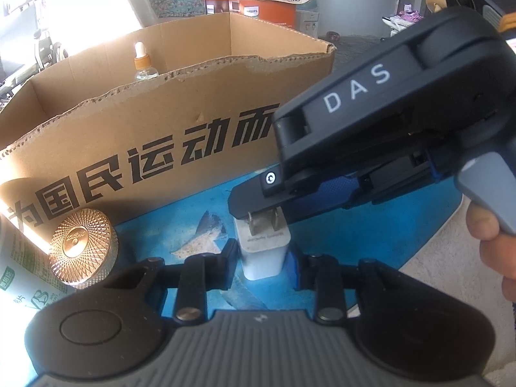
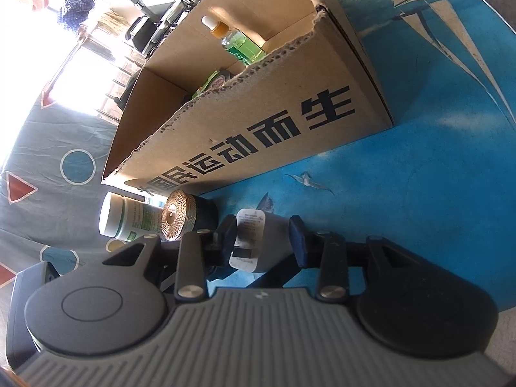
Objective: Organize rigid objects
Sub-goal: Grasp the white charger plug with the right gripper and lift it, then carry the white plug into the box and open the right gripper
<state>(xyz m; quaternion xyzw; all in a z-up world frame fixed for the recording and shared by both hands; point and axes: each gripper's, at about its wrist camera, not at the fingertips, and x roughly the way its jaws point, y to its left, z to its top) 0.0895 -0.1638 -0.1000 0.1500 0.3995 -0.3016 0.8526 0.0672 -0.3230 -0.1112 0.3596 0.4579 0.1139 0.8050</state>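
Observation:
A white charger plug [image 1: 262, 251] stands prongs-up on the blue table, in front of the cardboard box [image 1: 161, 129]. My left gripper [image 1: 262, 261] is shut on its two sides. My right gripper [image 1: 254, 206] comes in from the right, with one fingertip lying over the prongs. In the right wrist view the charger [image 2: 258, 242] lies between the right gripper's [image 2: 262, 237] fingers; the pads stand close at either end without a clear squeeze. A dropper bottle [image 2: 238, 42] and a green tin [image 2: 216, 82] are inside the box [image 2: 258, 122].
A gold-lidded jar [image 1: 82, 248] and a white green-labelled bottle [image 1: 22, 267] stand left of the charger against the box front. A person's hand [image 1: 493, 242] holds the right gripper's handle. The round table's edge curves close on the right. Orange boxes are stacked far behind.

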